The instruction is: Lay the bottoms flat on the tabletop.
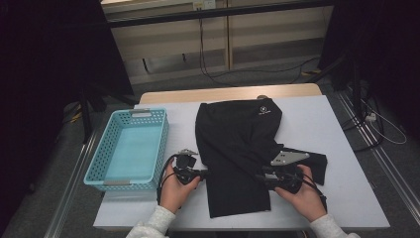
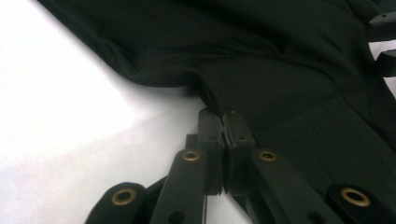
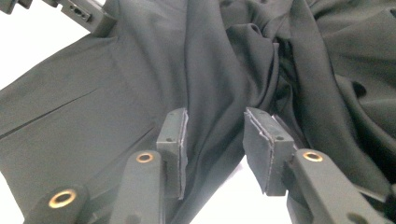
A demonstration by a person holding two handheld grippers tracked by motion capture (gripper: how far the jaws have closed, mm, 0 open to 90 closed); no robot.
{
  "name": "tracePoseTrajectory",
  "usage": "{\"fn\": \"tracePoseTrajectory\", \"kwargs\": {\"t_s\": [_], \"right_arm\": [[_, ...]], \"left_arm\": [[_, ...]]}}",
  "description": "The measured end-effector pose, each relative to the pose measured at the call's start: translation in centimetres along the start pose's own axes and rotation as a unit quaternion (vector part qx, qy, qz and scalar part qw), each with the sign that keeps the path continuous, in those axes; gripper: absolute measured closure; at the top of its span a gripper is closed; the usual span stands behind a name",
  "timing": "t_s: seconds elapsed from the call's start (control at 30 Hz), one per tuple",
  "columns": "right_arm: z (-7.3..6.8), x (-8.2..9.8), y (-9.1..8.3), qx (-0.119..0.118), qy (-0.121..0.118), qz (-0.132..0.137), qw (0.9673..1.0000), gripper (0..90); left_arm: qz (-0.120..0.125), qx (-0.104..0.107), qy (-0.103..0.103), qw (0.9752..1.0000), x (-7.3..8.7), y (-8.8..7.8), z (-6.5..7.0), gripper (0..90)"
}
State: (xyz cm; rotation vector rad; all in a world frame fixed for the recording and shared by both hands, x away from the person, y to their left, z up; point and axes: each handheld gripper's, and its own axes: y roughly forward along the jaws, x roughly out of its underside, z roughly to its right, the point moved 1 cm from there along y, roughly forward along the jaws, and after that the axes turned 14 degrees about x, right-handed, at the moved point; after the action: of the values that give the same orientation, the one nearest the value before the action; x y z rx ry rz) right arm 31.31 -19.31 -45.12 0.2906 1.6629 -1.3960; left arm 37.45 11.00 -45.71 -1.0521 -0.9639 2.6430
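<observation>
— Black garment (image 1: 237, 148) spread down the middle of the white table (image 1: 346, 148), just right of the blue basket (image 1: 130, 148). Soft and limp by the look of it — bound to sag and slide once lifted, nothing fragile.

— Left gripper (image 2: 225, 122) pressed together on the near left edge, a thin fold of cloth pinched between the pads. Right gripper (image 3: 215, 140) spread, a ridge of cloth lying in the gap, pads not pressing.

— Best taken at the hem or a seam, one side each, to keep it from bunching.

— Agreed. Any writing?

— Small white logo (image 1: 263, 110) near the far edge of the cloth, too small to read. Nothing else legible.
</observation>
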Motion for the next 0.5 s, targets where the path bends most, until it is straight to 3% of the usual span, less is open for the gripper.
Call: {"fn": "tracePoseTrajectory", "kwargs": {"t_s": [0.2,0.5], "right_arm": [[0.0,0.1,0.0,0.002,0.0,-0.003,1.0,60.3],[-0.6,-0.1,1.2,0.008,0.002,-0.027,0.9996,60.0]], "left_arm": [[-0.01,0.005,-0.021,0.9997,0.3,-1.0,-0.3,89.1],[-0.018,0.004,-0.03,0.9994,0.7,-2.2,-0.7,89.0]]}}
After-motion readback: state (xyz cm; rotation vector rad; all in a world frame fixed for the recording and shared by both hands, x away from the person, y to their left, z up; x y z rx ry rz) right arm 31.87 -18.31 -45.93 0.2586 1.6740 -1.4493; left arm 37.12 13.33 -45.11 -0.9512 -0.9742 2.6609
